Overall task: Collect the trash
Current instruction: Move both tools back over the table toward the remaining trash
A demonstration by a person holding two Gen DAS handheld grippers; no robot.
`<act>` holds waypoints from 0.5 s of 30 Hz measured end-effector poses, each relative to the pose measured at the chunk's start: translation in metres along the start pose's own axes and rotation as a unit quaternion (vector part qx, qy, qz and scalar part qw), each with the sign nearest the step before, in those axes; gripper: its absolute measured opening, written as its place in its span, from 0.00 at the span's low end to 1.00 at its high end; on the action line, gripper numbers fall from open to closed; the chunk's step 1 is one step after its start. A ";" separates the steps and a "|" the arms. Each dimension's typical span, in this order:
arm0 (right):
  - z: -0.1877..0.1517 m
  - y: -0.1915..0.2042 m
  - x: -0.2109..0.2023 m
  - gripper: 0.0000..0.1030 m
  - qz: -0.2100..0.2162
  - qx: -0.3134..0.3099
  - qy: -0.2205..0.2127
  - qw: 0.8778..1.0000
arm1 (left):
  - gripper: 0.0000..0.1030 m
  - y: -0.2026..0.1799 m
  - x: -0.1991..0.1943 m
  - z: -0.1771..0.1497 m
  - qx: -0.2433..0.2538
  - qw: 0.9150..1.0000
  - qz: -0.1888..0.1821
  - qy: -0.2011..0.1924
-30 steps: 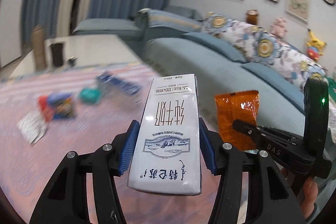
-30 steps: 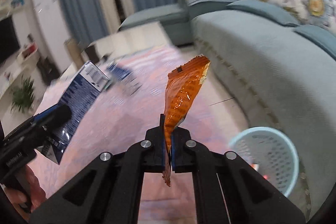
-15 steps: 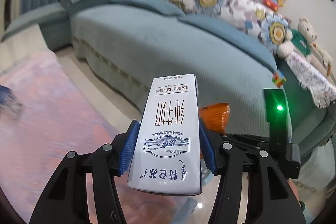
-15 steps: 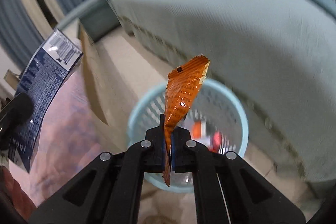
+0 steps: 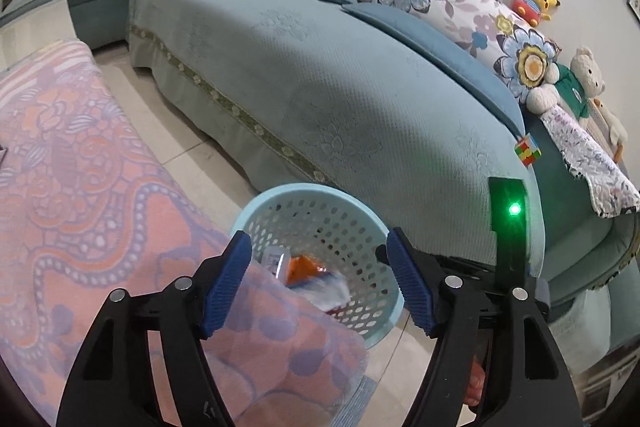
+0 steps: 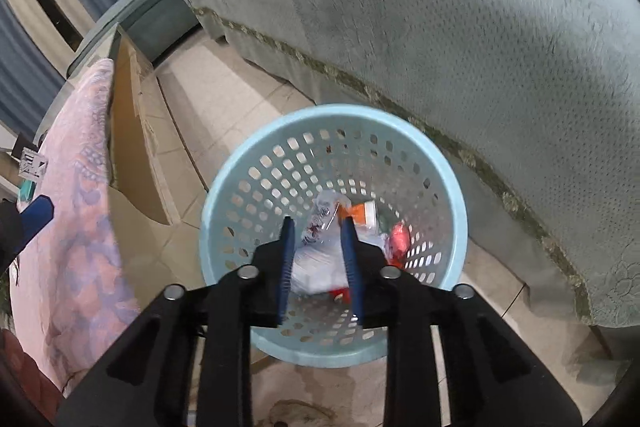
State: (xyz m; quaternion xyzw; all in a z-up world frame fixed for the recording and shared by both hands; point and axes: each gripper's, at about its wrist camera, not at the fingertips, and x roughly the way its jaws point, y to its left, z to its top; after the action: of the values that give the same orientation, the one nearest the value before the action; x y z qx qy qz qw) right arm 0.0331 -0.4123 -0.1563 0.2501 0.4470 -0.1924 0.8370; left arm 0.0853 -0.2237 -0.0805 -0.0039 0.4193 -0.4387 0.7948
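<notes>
A light blue perforated basket point(image 6: 224, 187) stands on the tiled floor beside the sofa; it also shows in the left wrist view point(image 5: 304, 193). Inside it lie the white milk carton point(image 6: 316, 267), the orange wrapper point(image 6: 360, 213) and a red item point(image 6: 398, 239). My right gripper point(image 6: 318, 227) is open and empty, directly above the basket. My left gripper point(image 5: 320, 251) is open and empty, held over the table edge with the basket just beyond it. The carton and wrapper show blurred in the left wrist view point(image 5: 320, 283).
A teal sofa point(image 5: 320, 75) with floral cushions and plush toys runs along the right. A table under a pink patterned cloth point(image 5: 80, 187) is on the left; its edge hangs next to the basket. A cardboard box point(image 6: 132, 139) stands under the table.
Both grippers opened over the basket. The milk carton left my left gripper and the orange wrapper left my right gripper; both now lie in the basket.
</notes>
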 end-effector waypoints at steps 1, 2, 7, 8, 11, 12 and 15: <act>0.000 0.003 -0.006 0.26 0.001 -0.007 -0.008 1.000 | 0.66 0.001 -0.004 0.000 0.001 1.000 0.001 -0.003; 0.002 0.009 -0.013 0.27 0.002 -0.016 -0.019 1.000 | 0.66 0.002 -0.011 0.000 0.003 1.000 0.004 -0.009; 0.010 0.052 -0.057 0.43 0.045 -0.067 -0.083 0.993 | 0.66 0.019 -0.056 0.005 0.006 0.998 0.035 -0.051; 0.011 0.067 -0.066 0.43 0.057 -0.081 -0.098 0.990 | 0.66 0.028 -0.073 0.007 0.002 0.997 0.047 -0.067; 0.010 0.112 -0.085 0.43 0.095 -0.127 -0.130 0.979 | 0.70 0.062 -0.121 0.008 -0.008 0.990 0.082 -0.114; 0.010 0.128 -0.089 0.44 0.104 -0.143 -0.140 0.974 | 0.71 0.073 -0.135 0.008 -0.014 0.987 0.099 -0.129; 0.008 0.177 -0.095 0.50 0.127 -0.183 -0.161 0.961 | 0.73 0.114 -0.176 0.006 -0.041 0.975 0.146 -0.162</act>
State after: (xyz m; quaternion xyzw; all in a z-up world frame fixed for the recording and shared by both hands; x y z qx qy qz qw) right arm 0.0854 -0.2657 -0.0285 0.1130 0.2983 -0.0370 0.9470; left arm 0.1223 -0.0330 -0.0024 -0.0463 0.2983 -0.2939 0.9069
